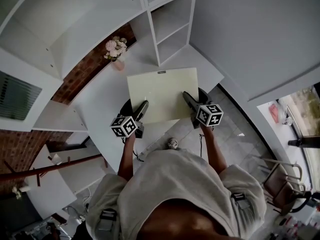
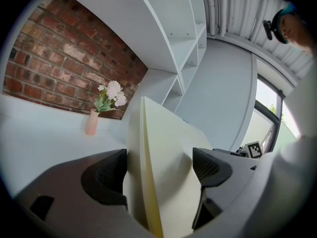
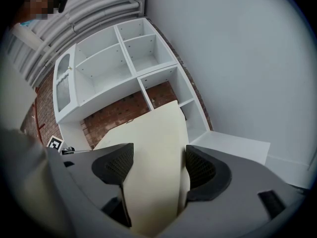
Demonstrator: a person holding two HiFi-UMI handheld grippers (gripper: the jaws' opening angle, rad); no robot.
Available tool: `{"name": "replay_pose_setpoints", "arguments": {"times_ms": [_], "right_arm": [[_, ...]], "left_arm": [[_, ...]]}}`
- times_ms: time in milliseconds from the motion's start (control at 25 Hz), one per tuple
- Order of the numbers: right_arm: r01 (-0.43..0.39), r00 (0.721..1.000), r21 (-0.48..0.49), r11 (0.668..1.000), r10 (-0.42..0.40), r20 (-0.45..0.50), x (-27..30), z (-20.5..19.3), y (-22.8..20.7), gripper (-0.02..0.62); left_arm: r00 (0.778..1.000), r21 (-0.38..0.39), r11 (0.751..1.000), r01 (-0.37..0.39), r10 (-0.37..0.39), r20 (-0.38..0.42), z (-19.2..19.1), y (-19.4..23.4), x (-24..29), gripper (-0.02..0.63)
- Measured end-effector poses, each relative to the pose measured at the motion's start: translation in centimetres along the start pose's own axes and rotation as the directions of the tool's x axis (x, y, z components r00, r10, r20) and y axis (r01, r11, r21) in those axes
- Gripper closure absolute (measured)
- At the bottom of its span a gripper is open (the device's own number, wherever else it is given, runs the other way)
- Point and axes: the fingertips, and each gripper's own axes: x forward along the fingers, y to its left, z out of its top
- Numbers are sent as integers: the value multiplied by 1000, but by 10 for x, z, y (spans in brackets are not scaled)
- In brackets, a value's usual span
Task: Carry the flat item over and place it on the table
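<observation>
Matt cream board point(image 1: 162, 94); rough brick wall point(image 2: 64, 58)

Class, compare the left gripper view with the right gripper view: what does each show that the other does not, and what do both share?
Only the left: a vase of flowers and a window. Only the right: a slatted panel on the shelves. Both: the board clamped between that gripper's jaws, the brick wall and the white shelves.

The flat rectangular board point(image 1: 162, 94) is a plain pale cream. The table point(image 1: 100, 101) and the shelf unit point(image 1: 172, 21) are white; the brick wall point(image 1: 80, 76) is red-brown with pale mortar. A pink vase point(image 1: 118, 64) holds pink-and-white flowers point(image 1: 115, 47). The dark grey left gripper point(image 1: 141, 107) and right gripper point(image 1: 187, 98) carry black-and-white marker cubes.
</observation>
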Motion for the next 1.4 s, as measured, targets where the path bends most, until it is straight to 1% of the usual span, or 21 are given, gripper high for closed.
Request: {"name": "replay_pose_setpoints", "arguments": {"times_ms": [200,400,760,1080,1400], "right_arm": [[2,1000,3,1000,-2,-8,0,-4,6,248],[16,1000,5,1000,-16,-10,4,-10,13,247],[68,996,26,997,-66,-57,21,-38,24,247],[94,992,76,993,-87,-90,29,-75,33,247],[131,984,126,983,-113,-140,26,-117,27,247]], "left_arm": [[1000,-3,1000,-2,2,-5,0,3,-6,181],[1000,-9,1000,12,-12,-13,-1,14,-9,181],[997,-43,999,21,-24,-73,-13,49,-12,181],[990,-54,999,8,-15,-138,-34,74,-22,181],[977,-69,998,-8,-7,-213,-66,88,-26,183]]}}
